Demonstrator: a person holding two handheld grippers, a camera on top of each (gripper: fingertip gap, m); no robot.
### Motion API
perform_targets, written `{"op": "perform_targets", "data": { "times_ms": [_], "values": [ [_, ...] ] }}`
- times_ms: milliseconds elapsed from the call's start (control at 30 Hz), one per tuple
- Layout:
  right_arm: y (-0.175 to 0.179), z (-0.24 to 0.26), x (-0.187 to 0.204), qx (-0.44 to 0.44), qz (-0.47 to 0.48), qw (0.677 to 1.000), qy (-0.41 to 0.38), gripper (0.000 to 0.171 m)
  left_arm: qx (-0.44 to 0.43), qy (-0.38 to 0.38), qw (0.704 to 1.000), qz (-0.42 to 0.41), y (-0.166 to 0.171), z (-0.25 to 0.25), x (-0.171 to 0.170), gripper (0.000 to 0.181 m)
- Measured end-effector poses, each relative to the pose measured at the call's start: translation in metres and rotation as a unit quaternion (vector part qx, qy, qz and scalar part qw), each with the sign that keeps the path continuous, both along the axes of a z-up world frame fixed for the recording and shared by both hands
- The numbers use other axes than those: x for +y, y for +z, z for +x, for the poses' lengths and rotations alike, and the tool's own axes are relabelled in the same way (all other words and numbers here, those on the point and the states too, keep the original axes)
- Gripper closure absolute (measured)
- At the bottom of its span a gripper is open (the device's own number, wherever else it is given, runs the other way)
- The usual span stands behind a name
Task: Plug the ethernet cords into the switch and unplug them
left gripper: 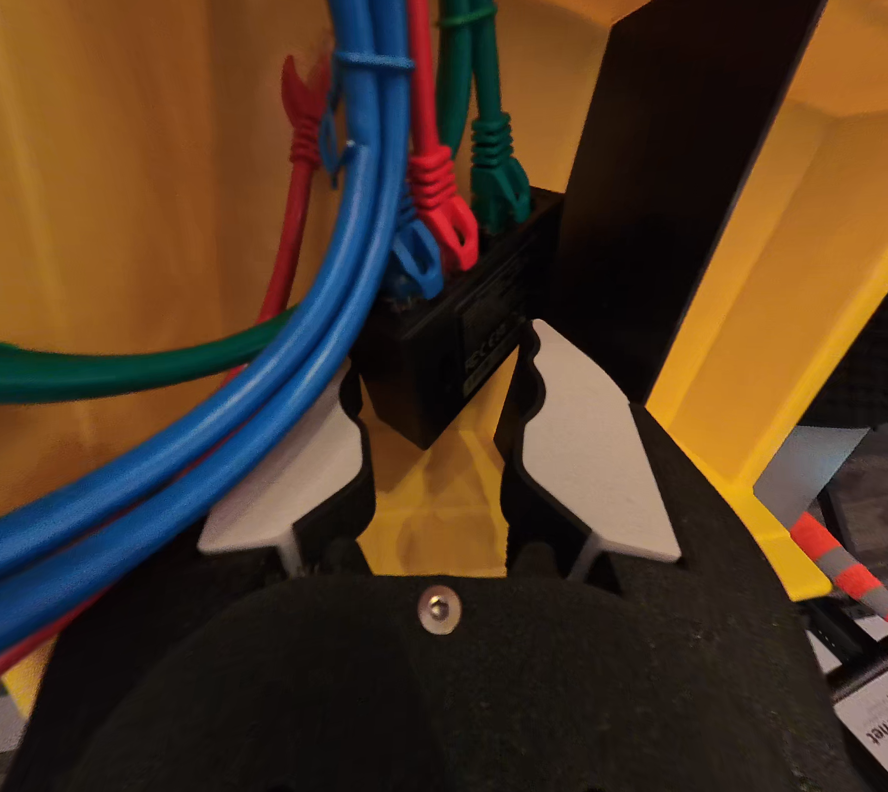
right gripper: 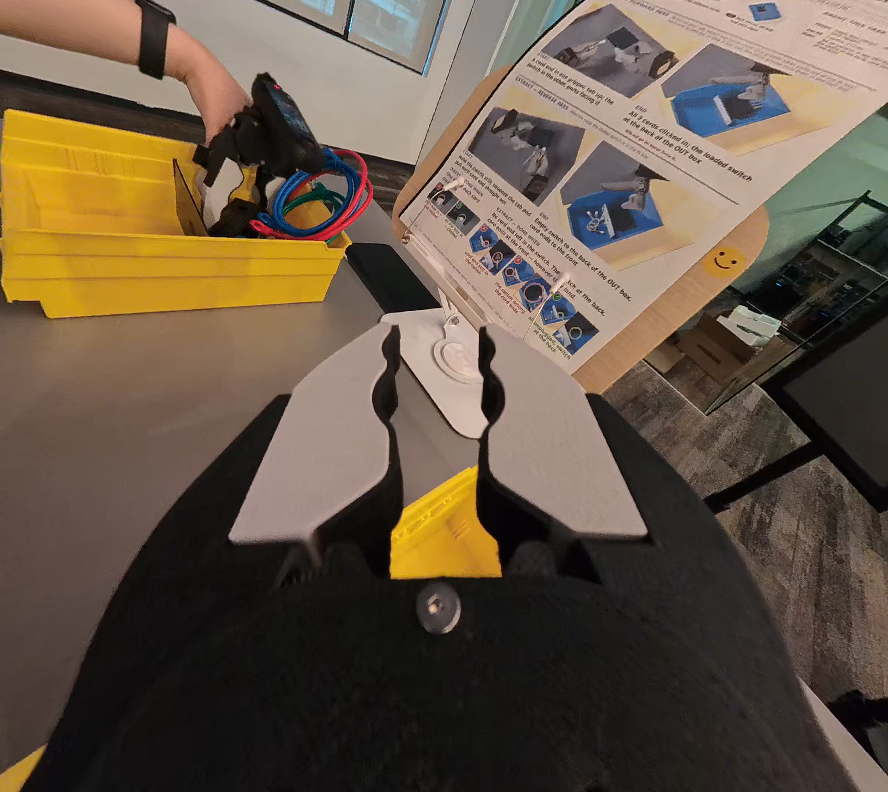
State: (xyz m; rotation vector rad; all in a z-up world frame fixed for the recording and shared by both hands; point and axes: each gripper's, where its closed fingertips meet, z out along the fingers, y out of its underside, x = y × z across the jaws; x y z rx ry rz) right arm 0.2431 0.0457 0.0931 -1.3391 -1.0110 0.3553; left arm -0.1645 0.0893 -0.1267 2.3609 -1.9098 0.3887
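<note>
Reaching into the yellow bin, our left hand-held gripper brackets the switch, contact unclear; our right hand-held gripper hangs empty, parted.

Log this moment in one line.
left claw: open around switch | blue, red, green cords: plugged in | right claw: open, empty

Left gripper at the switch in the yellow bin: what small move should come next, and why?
Probably close the left gripper on the switch. Its open fingers already flank the black body, and the blue, red and green plugs sit in its ports, so steadying it precedes unplugging.
</note>
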Motion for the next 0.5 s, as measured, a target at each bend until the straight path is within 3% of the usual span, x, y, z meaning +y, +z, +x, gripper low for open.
{"op": "perform_targets", "data": {
  "times_ms": [300,500],
  "values": [
    [-0.013,-0.006,0.001,-0.053,0.011,0.999,-0.003,0.139,-0.016,-0.014,0.999,-0.026,0.021,0.001,-0.006,0.147],
    [-0.010,-0.006,-0.002,-0.060,0.022,0.998,-0.004,0.139,0.019,-0.061,0.997,0.039,0.040,-0.012,-0.023,0.152]
  ]
}}
